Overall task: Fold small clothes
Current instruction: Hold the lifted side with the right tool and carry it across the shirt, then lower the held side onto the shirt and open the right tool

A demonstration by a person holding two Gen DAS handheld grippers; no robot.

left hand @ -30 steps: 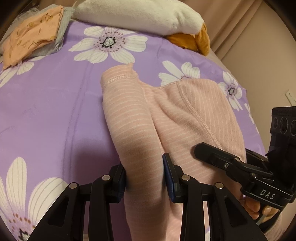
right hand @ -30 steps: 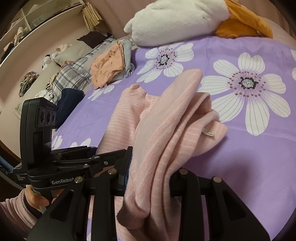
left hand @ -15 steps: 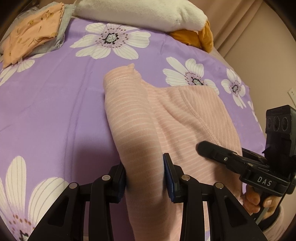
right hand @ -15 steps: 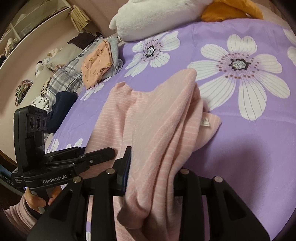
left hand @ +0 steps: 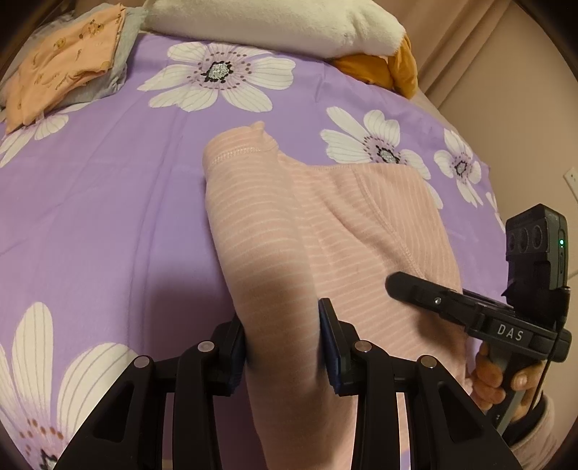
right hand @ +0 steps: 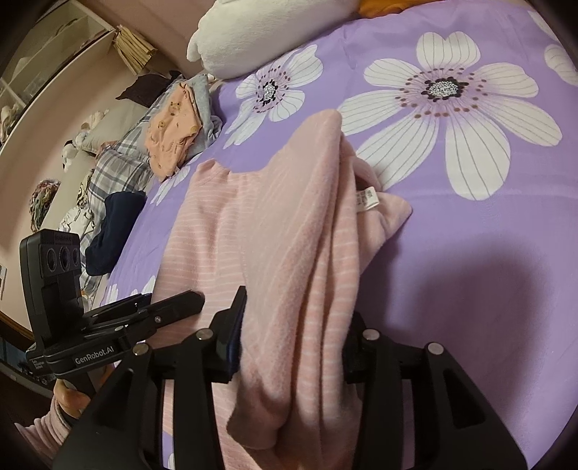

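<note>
A pink striped garment [left hand: 325, 224] lies partly folded on the purple flowered bedspread [left hand: 108, 202]. My left gripper [left hand: 283, 347] is shut on its near left fold, the cloth filling the gap between both blue pads. In the right wrist view the same garment [right hand: 281, 217] rises in a bunched ridge, its white label [right hand: 366, 199] showing. My right gripper [right hand: 294, 340] has this ridge between its jaws; they are opening, and the cloth still fills the gap and touches the pads. Each gripper shows in the other's view: the right gripper's finger [left hand: 415, 289], the left gripper's finger [right hand: 177, 305].
A folded orange garment [left hand: 65, 65] lies on a grey one at the bed's far left. A white plush pillow [left hand: 274, 21] and an orange cushion [left hand: 383, 68] lie along the far edge. Plaid cloth [right hand: 119, 162] and a navy bundle [right hand: 115, 224] sit beyond the left side.
My right gripper has sunk toward the bed and its jaws stand wider. The lifted pink ridge has come down and lies flatter. My left gripper has kept still.
</note>
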